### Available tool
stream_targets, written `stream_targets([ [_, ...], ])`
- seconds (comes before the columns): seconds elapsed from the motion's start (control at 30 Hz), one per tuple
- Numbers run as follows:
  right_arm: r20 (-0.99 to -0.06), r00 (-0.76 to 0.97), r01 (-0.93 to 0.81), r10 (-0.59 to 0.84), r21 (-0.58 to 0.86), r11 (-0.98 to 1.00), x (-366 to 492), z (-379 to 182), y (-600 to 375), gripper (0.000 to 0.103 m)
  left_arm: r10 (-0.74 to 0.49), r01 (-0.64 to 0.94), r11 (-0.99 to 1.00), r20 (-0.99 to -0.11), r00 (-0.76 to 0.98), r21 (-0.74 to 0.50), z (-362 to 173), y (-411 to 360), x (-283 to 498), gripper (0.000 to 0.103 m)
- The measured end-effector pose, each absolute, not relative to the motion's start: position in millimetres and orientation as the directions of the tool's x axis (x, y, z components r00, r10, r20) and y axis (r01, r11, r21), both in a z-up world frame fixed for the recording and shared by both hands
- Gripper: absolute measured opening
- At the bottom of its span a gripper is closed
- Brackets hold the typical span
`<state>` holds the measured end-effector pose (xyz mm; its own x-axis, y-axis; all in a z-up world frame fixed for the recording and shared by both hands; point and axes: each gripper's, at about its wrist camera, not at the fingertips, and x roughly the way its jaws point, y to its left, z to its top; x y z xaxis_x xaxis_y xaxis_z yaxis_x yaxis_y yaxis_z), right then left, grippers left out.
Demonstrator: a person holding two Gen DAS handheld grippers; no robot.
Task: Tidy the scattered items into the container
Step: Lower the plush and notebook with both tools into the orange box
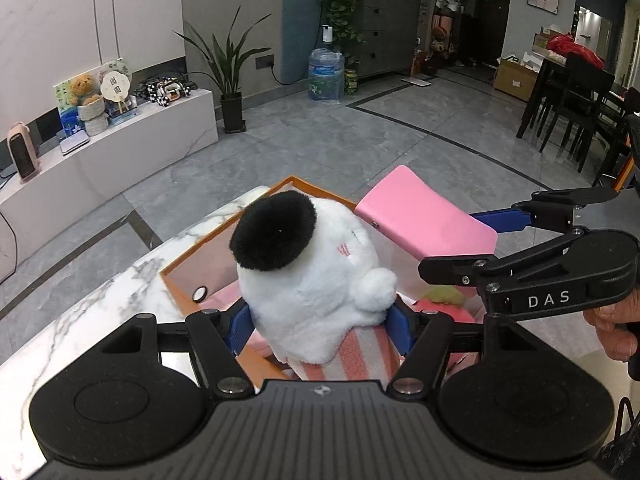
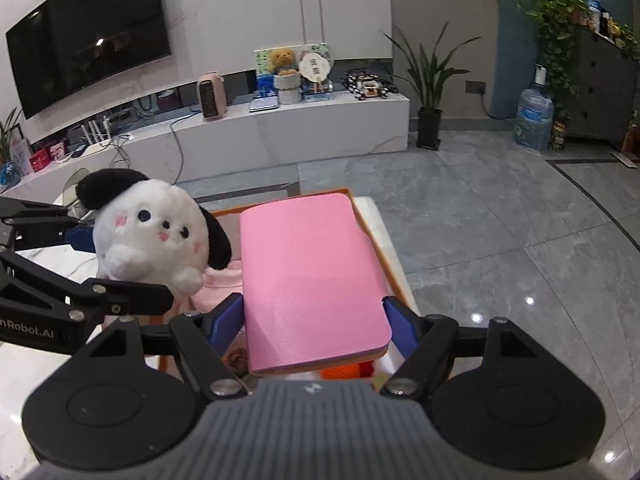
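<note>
- Left gripper point(image 1: 320, 320): blue pads clamped on both sides of a round white plush dog w/ black floppy ears point(image 1: 308, 276), held upright over the box; seen from the right wrist cam the dog point(image 2: 154, 232) faces that way, pink cheeks showing.
- Right gripper point(image 2: 314, 320): blue pads pressed on both long edges of a flat pink rectangular notebook w/ rounded corners point(image 2: 312, 276), held tilted, far end higher; in left cam the notebook point(image 1: 424, 216) sits just right of the dog.
- A hand point(image 1: 612, 332) grips the right tool's handle at frame edge.
- Below both: open orange cardboard box point(image 1: 192, 256), on the white marble-pattern tabletop point(image 1: 80, 320). Inside: pink soft fabric, a pink-and-white striped item point(image 1: 356, 356), sth green, sth orange – can't tell what they are.
- Beyond: grey tiled floor point(image 2: 500, 220), white low TV bench point(image 2: 280, 132) w/ small pink heater point(image 2: 212, 96) and a brown teddy point(image 2: 282, 60).
- Far: wall TV point(image 2: 88, 32), potted plant point(image 2: 430, 80), blue water bottle point(image 2: 534, 116).
</note>
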<state>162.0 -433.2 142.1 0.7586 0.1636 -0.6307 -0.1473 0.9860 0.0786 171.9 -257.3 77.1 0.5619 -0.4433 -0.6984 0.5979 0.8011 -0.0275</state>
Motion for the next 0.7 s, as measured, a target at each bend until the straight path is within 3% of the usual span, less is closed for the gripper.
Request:
stream_targets([
  [0.17, -0.656, 0.749, -0.106, 0.091, 0.017, 0.994, 166.1, 135.0, -438.2, 0.077, -0.452, 0.599, 0.8, -0.699, 0.554, -0.042, 70.5, -264.0, 177.8, 0.077],
  [0.7, -0.692, 0.717, -0.119, 0.086, 0.0, 0.993, 176.8, 124.1, -433.8, 0.077, -0.471, 0.6, 0.796, -0.711, 0.523, -0.086, 49.1, -272.7, 194.1, 0.078],
])
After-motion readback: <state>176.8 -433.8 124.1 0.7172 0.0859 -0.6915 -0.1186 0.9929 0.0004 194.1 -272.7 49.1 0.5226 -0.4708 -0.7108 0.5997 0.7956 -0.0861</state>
